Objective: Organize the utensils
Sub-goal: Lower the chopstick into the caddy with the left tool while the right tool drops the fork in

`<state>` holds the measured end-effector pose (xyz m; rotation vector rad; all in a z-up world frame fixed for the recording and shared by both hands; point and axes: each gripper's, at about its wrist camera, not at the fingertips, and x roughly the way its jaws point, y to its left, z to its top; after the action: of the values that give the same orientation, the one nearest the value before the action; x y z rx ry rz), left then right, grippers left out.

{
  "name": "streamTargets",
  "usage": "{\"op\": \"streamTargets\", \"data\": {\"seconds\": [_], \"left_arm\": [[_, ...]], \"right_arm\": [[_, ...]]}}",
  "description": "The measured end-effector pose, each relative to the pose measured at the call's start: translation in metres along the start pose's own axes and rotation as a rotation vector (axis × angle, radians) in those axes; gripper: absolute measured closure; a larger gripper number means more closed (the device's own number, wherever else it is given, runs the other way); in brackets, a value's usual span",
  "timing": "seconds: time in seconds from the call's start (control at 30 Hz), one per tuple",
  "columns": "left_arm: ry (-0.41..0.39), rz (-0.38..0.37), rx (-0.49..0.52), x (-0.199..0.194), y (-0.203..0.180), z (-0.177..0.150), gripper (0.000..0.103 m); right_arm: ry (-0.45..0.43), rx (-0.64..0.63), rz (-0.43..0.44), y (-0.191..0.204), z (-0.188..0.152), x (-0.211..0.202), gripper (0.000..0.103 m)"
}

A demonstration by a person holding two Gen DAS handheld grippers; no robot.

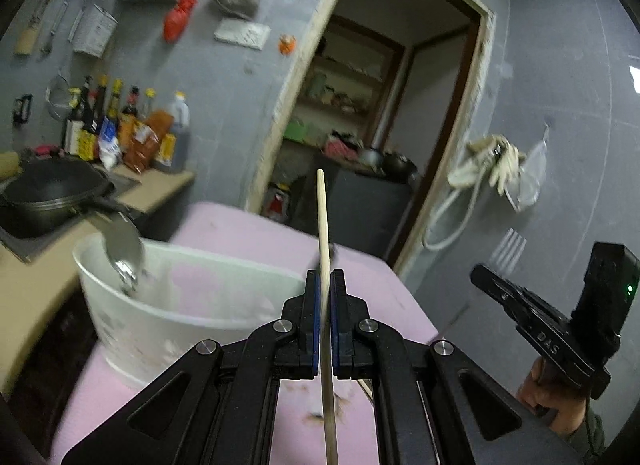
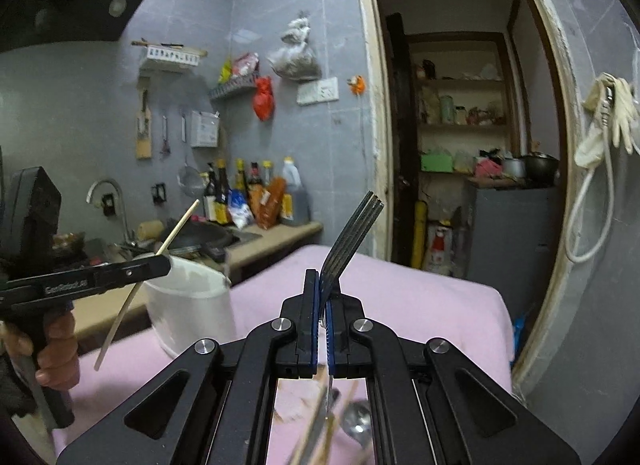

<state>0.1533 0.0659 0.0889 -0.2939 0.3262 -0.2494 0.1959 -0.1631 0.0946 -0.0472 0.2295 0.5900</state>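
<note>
My left gripper (image 1: 325,281) is shut on a wooden chopstick (image 1: 323,225) that stands upright above the pink mat (image 1: 248,233). The same chopstick (image 2: 176,231) and left gripper (image 2: 160,263) show at the left of the right wrist view. A white tub (image 1: 188,297) sits on the mat to the left with a metal spoon (image 1: 124,253) leaning in it; the tub also shows in the right wrist view (image 2: 192,305). My right gripper (image 2: 323,283) is shut on a metal fork (image 2: 354,233), tines up. More chopsticks and a spoon (image 2: 356,425) lie on the mat beneath it.
A counter (image 1: 160,185) at the left holds a black wok (image 1: 56,189) and several sauce bottles (image 1: 120,129). A doorway (image 2: 472,125) opens behind the pink-covered table (image 2: 420,297). A hose and gloves (image 2: 604,125) hang on the right wall.
</note>
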Motion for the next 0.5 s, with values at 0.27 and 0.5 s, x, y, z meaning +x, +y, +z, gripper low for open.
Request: {"op": "streamTargets", "data": {"seconds": [0.27, 0.5], "left_arm": [[-0.159, 0.08, -0.084, -0.013, 0.058, 0.054, 0.1], [-0.261, 0.179, -0.141, -0.011, 0.108, 0.082, 0.1]], "right_arm": [[-0.076, 0.027, 0.133, 0.023, 0.045, 0.014, 0.102], [-0.131, 0.021, 0.243, 0.052, 0.084, 0.031, 0.102]]}}
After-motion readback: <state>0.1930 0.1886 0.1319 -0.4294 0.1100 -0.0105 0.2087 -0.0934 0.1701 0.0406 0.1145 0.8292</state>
